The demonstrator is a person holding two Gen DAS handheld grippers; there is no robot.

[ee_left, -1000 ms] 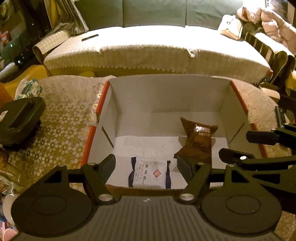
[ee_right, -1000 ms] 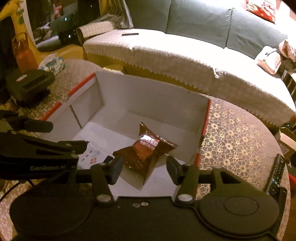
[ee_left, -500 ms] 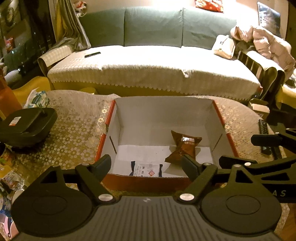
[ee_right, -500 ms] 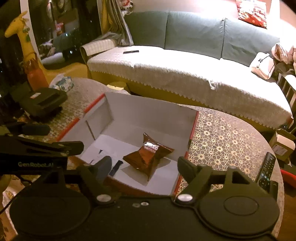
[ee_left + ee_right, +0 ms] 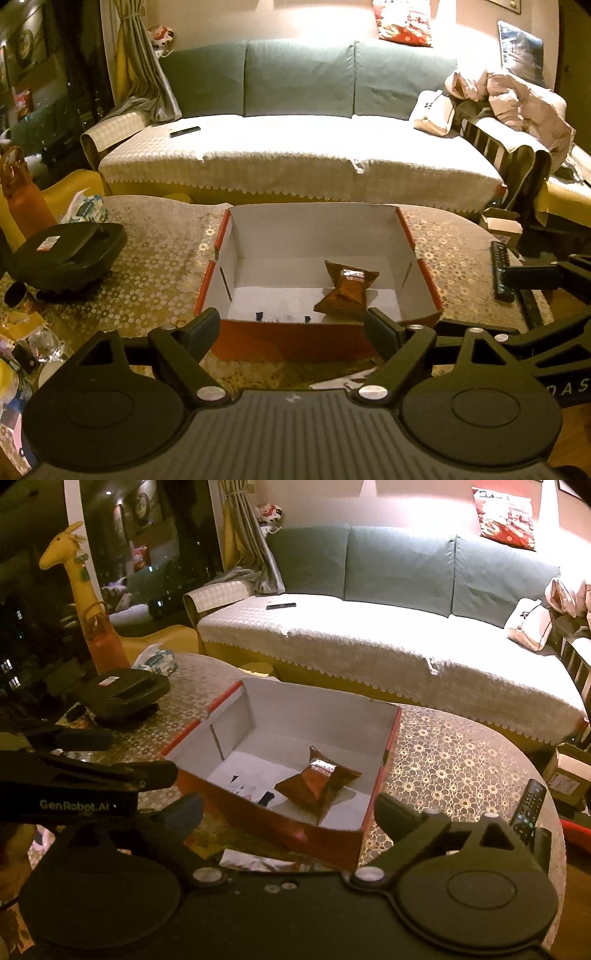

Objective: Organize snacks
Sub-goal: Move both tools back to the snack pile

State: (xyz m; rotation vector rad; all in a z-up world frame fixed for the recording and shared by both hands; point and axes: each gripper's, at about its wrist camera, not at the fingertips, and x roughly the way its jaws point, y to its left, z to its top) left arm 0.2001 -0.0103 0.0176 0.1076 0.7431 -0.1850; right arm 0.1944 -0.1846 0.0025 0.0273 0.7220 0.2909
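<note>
we judge one placing step done: the brown snack packet [image 5: 317,781] lies inside the red box [image 5: 280,827] on the tabletop [image 5: 454,760], a white packet [image 5: 282,317] beside it near the front wall. our left gripper [image 5: 293,326] is spread wide with nothing between its jaws, and our right gripper [image 5: 290,808] is opening, also empty, both short of the box. next we need another snack, probably from the clutter at the left edge, too dim to identify. the box wall hides most of the white packet.

Cardboard box [image 5: 419,254], matt white inside; glossy brown foil snack bag [image 5: 345,291]; lace-patterned tablecloth [image 5: 162,258]; matt black plastic grippers.
</note>
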